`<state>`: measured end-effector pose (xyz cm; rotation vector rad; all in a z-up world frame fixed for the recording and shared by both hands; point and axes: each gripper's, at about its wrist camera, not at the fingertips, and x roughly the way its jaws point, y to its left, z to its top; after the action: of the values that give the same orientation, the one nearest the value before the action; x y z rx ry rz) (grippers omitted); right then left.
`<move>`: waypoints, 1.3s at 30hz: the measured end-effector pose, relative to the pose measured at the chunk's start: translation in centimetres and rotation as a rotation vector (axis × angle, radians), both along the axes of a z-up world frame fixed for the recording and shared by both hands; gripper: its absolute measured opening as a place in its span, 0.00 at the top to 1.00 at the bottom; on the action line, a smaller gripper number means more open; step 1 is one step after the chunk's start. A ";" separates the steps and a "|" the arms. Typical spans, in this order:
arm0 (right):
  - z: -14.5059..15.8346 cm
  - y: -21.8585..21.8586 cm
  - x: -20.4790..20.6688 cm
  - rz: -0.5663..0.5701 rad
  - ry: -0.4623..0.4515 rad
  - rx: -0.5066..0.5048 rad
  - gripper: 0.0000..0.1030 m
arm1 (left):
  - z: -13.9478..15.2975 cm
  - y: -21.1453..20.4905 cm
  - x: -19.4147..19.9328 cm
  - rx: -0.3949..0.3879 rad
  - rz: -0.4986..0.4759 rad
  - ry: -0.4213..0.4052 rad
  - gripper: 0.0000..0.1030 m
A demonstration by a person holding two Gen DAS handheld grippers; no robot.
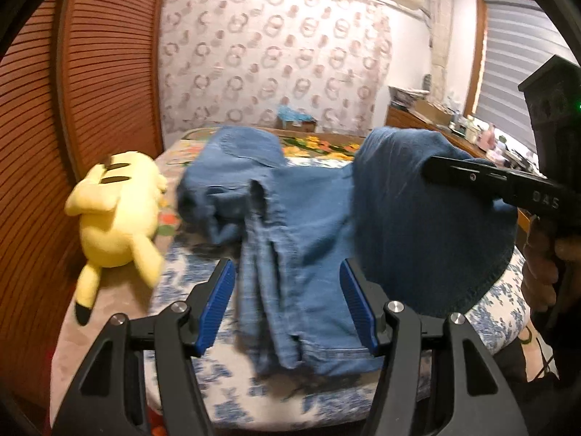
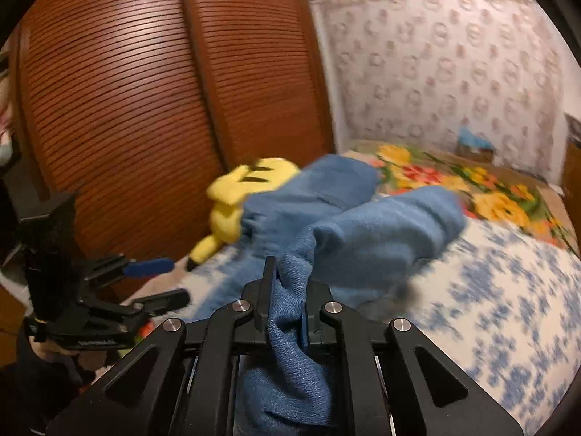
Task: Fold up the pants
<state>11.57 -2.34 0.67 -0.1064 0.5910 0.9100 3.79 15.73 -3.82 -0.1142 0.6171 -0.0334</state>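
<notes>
Blue denim pants (image 1: 290,218) lie spread on the bed, the waist end bunched at the far left. My left gripper (image 1: 287,305) hovers open over the near leg, and its blue pads (image 1: 218,305) stand apart on either side without pressing the cloth. My right gripper (image 1: 432,169) comes in from the right, shut on the other leg (image 1: 417,225), which hangs lifted and draped below it. In the right wrist view my right gripper (image 2: 287,283) pinches a bunch of the pants (image 2: 363,232). My left gripper (image 2: 174,281) stands open at the left.
A yellow plush toy (image 1: 116,214) lies on the bed's left side beside the louvred wooden doors (image 1: 90,72). The bedcover (image 1: 501,301) is white with blue flowers, and a bright floral blanket (image 1: 319,147) lies at the far end. A cluttered dresser (image 1: 454,123) stands far right.
</notes>
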 end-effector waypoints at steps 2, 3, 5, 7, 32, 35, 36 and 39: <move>-0.1 2.1 -0.4 0.048 0.022 0.021 0.93 | -0.1 1.2 -0.6 0.000 0.031 -0.001 0.42; -0.3 3.0 -0.4 0.064 0.035 0.027 0.93 | -0.3 1.7 -0.8 0.001 0.042 0.001 0.42; -1.2 5.3 -1.0 0.112 0.053 0.015 0.93 | -0.7 3.2 -1.4 -0.002 0.075 0.004 0.42; -2.1 7.0 -1.8 0.150 0.059 -0.013 0.93 | -1.2 4.5 -1.9 -0.017 0.102 0.013 0.42; -4.1 7.1 -1.6 0.072 0.008 -0.108 0.54 | -0.8 5.2 -2.4 -0.015 0.118 -0.009 0.42; -4.4 6.6 0.4 0.035 0.000 -0.116 0.53 | -0.8 4.3 -1.0 -0.002 0.093 0.009 0.42; -4.7 6.5 1.1 0.024 0.001 -0.119 0.52 | -0.8 4.1 -0.7 0.001 0.087 0.011 0.42; -5.2 6.0 3.1 -0.002 0.012 -0.126 0.48 | -0.8 3.8 1.1 0.000 0.060 0.021 0.42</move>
<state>14.68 3.64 -4.54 -0.2136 0.6592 0.8715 4.93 19.52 -4.59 -0.1332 0.6348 0.0254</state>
